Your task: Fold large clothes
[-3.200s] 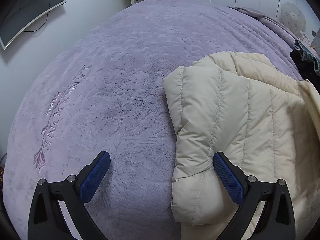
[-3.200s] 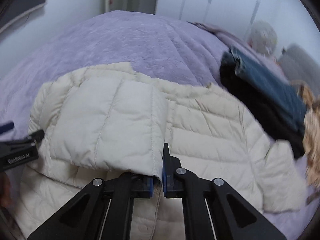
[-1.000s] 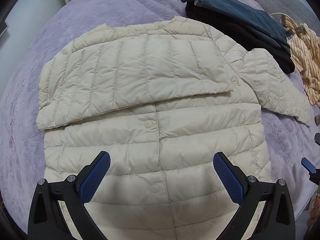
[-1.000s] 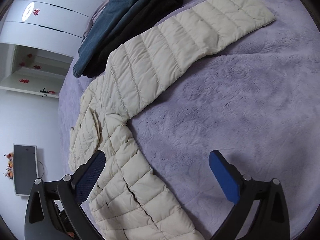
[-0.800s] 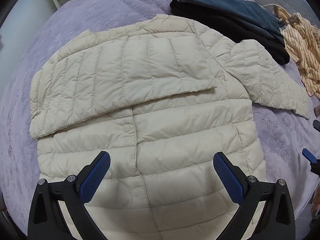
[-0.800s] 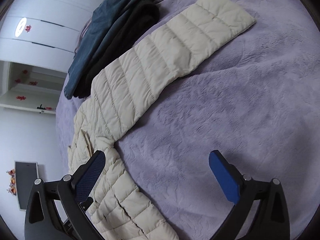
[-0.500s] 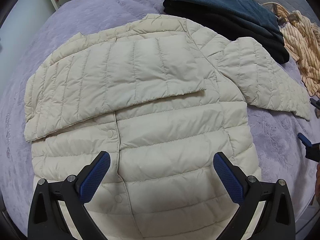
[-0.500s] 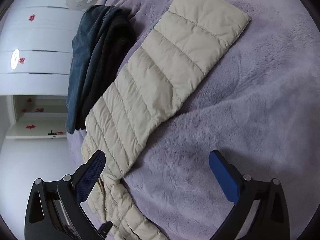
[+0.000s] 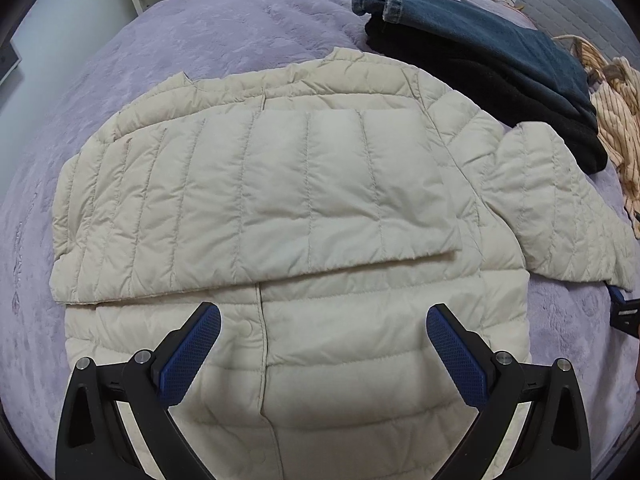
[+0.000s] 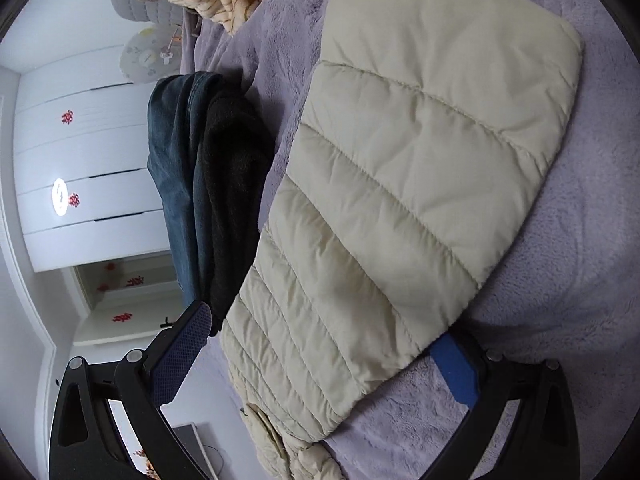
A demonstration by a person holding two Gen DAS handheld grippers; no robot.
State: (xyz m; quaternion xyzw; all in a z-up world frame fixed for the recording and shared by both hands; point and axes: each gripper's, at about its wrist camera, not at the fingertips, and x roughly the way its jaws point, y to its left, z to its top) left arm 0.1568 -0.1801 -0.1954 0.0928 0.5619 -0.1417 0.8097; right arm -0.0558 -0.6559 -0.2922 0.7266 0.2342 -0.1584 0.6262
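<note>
A cream quilted puffer jacket (image 9: 344,360) lies front up on a purple bed cover (image 9: 224,40). One sleeve (image 9: 256,200) is folded across the chest. The other sleeve (image 9: 552,208) sticks out to the right. My left gripper (image 9: 323,312) hovers open over the jacket's lower front, by the snap placket, holding nothing. My right gripper (image 10: 320,330) is open and straddles the outstretched sleeve (image 10: 400,184) below its cuff end. Its right finger (image 10: 452,364) sits at the sleeve's edge, partly under it. In the left wrist view the right gripper (image 9: 622,308) shows at the far right edge.
A folded stack of blue jeans (image 9: 480,28) on a black garment (image 9: 500,84) lies beyond the jacket's shoulder. A striped yellow cloth (image 9: 616,108) is bunched farther right. White wardrobe doors (image 10: 92,176) stand behind the bed. Bare bed cover (image 10: 560,320) spreads beside the sleeve.
The right gripper let go of the folded sleeve, opened, and moved up to the outstretched sleeve, which now lies between its fingers. The left gripper swung from bare bed cover to above the jacket's front.
</note>
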